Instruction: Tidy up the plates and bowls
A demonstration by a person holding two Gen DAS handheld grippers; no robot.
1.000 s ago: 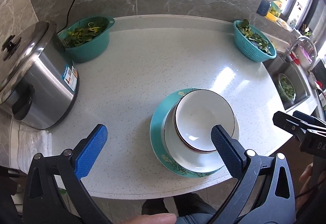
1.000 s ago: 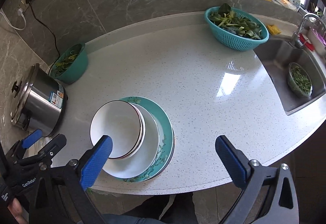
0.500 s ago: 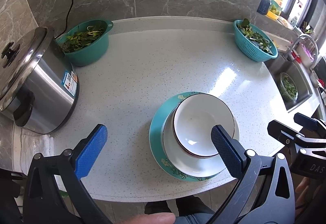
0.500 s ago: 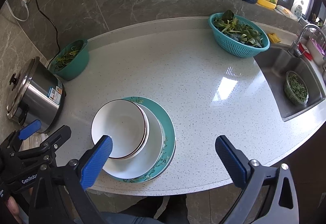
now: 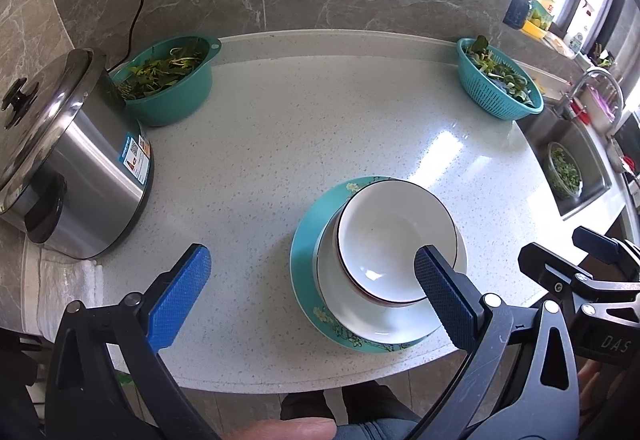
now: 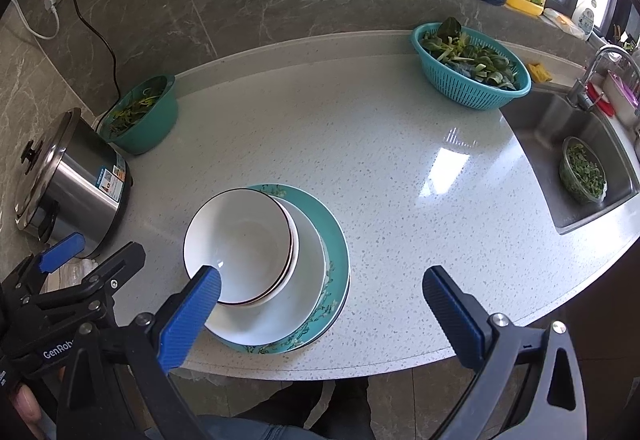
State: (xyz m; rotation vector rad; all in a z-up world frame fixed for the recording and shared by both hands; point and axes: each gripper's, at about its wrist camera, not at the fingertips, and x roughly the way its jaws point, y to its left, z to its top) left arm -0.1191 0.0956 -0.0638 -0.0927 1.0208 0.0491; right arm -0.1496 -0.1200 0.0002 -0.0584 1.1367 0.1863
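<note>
1. Stack near front edge of white speckled countertop [image 5: 320, 128]: teal floral plate [image 5: 306, 260] at bottom, white plate [image 6: 296, 300] on it, dark-rimmed white bowl [image 5: 384, 236] on top, sitting off-centre.
2. L gripper [image 5: 308, 292]: fingers wide apart, holding nothing, raised above the counter near the stack.
3. R gripper [image 6: 320, 300]: fingers wide apart, holding nothing.
4. Steel rice cooker [image 5: 68, 168] far left, teal bowl of greens [image 5: 172, 80] just beside it; teal colander of greens [image 6: 472, 64] near sink [image 6: 560, 144].

You are looking at white "DAS" lettering on the right gripper [image 5: 592, 264] body, and "GenRob", cut off, on the left gripper [image 6: 80, 252]. The rice cooker [image 5: 68, 160] label is showing print too small to read.
</note>
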